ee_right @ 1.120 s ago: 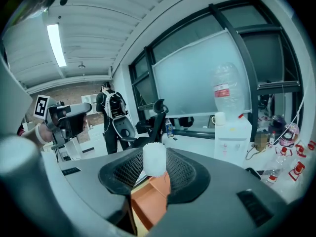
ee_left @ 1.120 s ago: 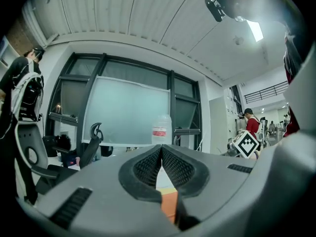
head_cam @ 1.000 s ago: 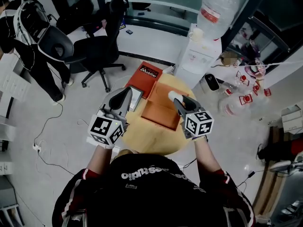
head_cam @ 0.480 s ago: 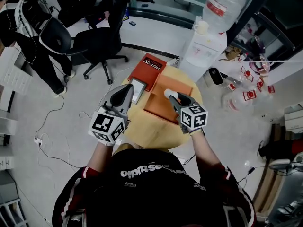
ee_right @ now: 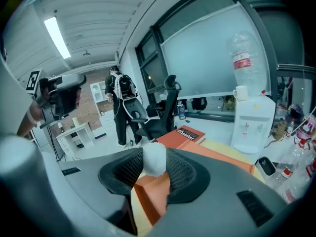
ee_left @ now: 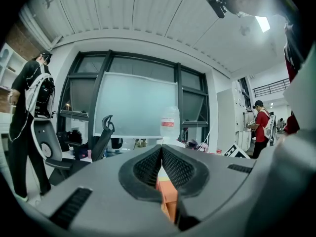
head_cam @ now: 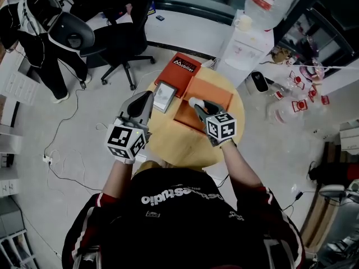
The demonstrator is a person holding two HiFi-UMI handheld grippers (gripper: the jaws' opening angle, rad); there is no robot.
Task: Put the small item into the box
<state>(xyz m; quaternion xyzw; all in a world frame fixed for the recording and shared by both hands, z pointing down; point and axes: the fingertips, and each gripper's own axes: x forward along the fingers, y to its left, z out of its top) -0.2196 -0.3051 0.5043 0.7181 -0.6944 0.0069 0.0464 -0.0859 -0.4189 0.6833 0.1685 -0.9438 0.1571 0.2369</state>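
R jaws: right gripper (ee_right: 154, 168) clamped on small white roundish item (ee_right: 154, 157), pinched at the pad tips, prob. so it can drop clear on release.
L jaws: left gripper (ee_left: 161, 154) closed pad to pad, nothing between; held just left of the box, raised and out of the way, apparently idle.
Item pos: over open flat orange box (head_cam: 216, 94), toward its left edge; not yet inside, no contact visible.
Box: lies open face-up on round light-wood table (head_cam: 168, 144), ready to receive.
Beside box: orange-red lid w/ white print (head_cam: 182, 72) at far-left corner; grey flat panel (head_cam: 164, 96) just left, both clear of the drop path.
Step (est.): lowering into box, then release.
Next needs: more travel toward box centre, lower before opening.
Risk: round shape, may roll or bounce over the low wall if let go high.
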